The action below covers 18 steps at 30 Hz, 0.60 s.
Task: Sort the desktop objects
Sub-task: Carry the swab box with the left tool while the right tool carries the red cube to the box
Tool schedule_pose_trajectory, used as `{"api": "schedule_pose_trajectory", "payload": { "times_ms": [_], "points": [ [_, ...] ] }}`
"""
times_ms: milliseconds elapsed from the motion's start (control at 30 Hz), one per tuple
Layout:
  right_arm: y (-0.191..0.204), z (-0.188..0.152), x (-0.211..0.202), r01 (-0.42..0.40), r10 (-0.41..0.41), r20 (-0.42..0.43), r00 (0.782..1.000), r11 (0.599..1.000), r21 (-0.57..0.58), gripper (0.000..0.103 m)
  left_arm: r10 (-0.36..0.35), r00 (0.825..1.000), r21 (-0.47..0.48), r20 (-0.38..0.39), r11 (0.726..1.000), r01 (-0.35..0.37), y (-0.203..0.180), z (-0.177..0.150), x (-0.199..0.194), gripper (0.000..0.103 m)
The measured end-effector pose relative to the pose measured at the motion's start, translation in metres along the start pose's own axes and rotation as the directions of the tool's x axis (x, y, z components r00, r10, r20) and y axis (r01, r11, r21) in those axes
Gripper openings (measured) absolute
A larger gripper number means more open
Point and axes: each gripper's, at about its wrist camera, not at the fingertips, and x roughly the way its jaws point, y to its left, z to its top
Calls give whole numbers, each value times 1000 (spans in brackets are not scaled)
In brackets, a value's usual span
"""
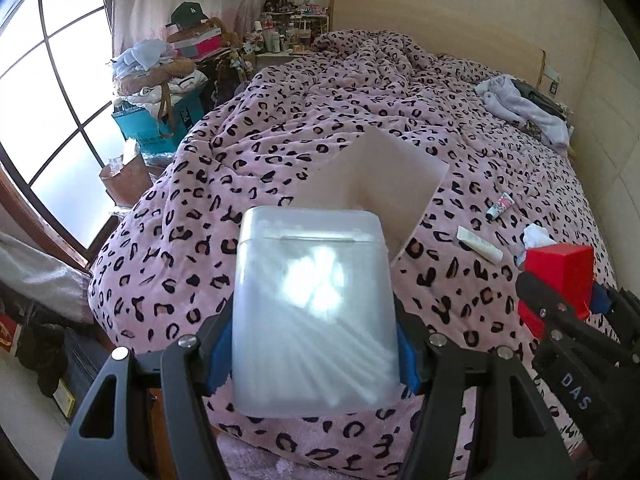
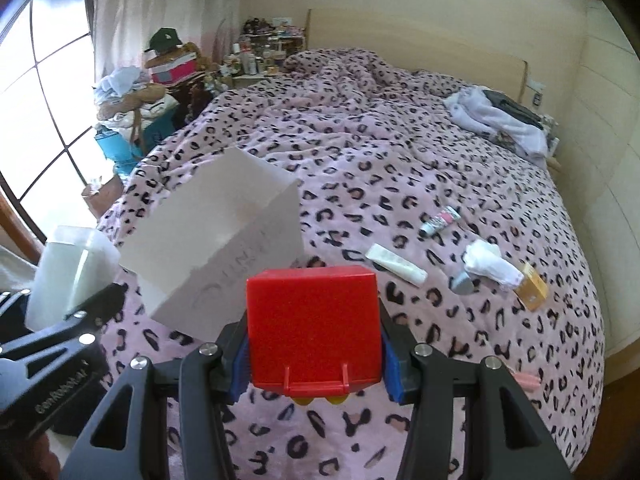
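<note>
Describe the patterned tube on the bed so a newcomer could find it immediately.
Start at the pink leopard-print duvet covering the bed, then look right of the open white box. Several small items lie there; the patterned tube is farthest toward the headboard. Unlike the plain white tube nearer the camera, it is pink-printed with a dark cap.

Translucent cotton-swab box (image 1: 316, 312): lower end hides the bedspread below it; its side walls are covered by the blue pads (image 1: 218, 354). White open-top box (image 1: 384, 184): near half hidden behind the swab box in the left wrist view; interior not readable. Red box (image 1: 560, 280): cut across by the right gripper's black finger there. Yellow parts (image 2: 318, 400) under the red box in the right wrist view, mostly hidden, possibly feet. Faint lettering on the white box wall (image 2: 236, 272) illegible. Nightstand clutter (image 2: 260, 52) too small to identify.
</note>
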Motion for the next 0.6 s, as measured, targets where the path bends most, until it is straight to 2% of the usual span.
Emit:
{"api": "schedule_pose_trajectory", "payload": {
  "times_ms": [400, 600],
  "points": [
    [21, 39, 14, -65, 64, -10, 998, 998, -25, 52, -15, 1000, -9, -1, 1000, 15, 12, 24, 12, 66],
    [32, 62, 25, -123, 123, -13, 992, 992, -38, 52, -30, 1000, -30, -3, 999, 30, 24, 29, 19, 66]
  ]
}}
